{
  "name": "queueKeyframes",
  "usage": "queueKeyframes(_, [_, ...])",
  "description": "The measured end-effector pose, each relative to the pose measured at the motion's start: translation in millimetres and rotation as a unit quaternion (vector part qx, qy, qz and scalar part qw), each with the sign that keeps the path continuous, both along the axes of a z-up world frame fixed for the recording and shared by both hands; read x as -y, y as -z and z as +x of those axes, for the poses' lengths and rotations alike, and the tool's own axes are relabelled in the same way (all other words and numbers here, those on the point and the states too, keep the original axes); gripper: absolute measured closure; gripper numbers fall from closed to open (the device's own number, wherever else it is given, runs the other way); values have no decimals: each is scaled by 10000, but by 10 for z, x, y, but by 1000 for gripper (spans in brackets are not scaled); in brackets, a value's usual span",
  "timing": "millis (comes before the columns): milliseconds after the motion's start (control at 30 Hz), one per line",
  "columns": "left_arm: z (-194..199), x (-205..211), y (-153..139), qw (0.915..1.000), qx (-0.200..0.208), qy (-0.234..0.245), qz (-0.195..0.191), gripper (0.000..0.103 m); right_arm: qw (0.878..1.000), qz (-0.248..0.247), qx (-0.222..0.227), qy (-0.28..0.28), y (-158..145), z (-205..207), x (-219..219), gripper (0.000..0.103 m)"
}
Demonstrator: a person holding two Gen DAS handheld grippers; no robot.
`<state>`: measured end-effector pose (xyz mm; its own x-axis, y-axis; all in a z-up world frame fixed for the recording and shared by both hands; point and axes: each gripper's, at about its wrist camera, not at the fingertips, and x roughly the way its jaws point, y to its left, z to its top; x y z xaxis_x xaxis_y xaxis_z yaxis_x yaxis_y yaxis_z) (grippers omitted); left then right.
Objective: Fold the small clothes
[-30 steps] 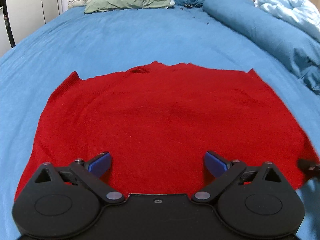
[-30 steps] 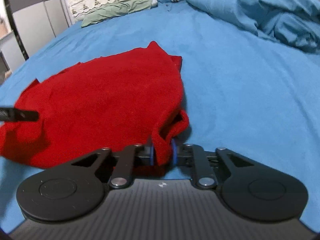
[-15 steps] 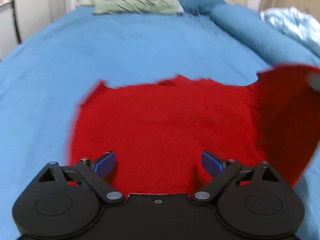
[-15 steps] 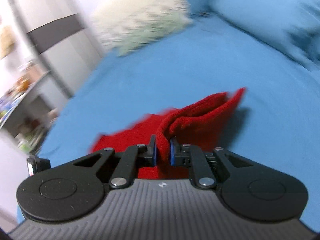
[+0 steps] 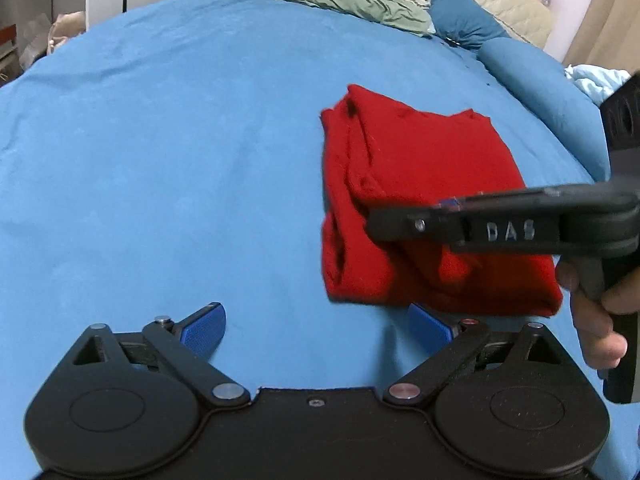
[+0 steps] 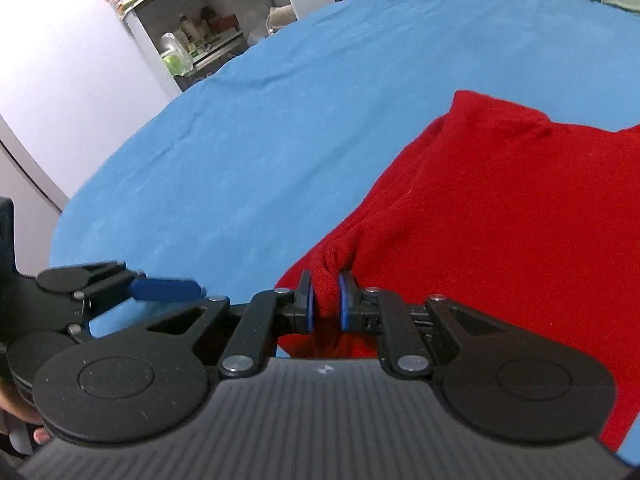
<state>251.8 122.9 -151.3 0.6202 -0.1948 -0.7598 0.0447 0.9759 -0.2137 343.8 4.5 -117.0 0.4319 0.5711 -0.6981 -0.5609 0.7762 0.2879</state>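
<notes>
A red knit garment (image 5: 420,200) lies folded in half on the blue bed sheet (image 5: 160,160), at the right of the left wrist view. My right gripper (image 6: 326,300) is shut on a bunched edge of the red garment (image 6: 500,220) at the fold's near left corner. The same right gripper (image 5: 376,226) reaches in from the right over the cloth, with a hand (image 5: 596,320) on its grip. My left gripper (image 5: 316,326) stands open over bare sheet just left of the garment, nothing between its blue pads. The left gripper (image 6: 164,289) shows at the left edge.
Pillows (image 5: 352,0) and a quilted headboard lie at the far end of the bed. A rolled blue duvet (image 5: 540,88) runs along the right side. A cluttered shelf unit (image 6: 192,32) stands beyond the bed's left edge.
My right gripper carried the garment's right side over to the left, folding it in half. My left gripper slid left off the cloth onto bare sheet.
</notes>
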Motion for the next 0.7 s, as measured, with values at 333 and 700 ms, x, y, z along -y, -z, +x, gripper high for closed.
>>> queueKeyframes(333, [-78, 187, -286, 9960, 695, 389, -411, 17, 9958, 518, 515, 559, -361, -206, 556, 21])
queueKeyframes(700, [151, 272, -178, 9978, 360, -151, -528, 48, 9799, -71, 631, 1890, 114, -1086, 1280, 16])
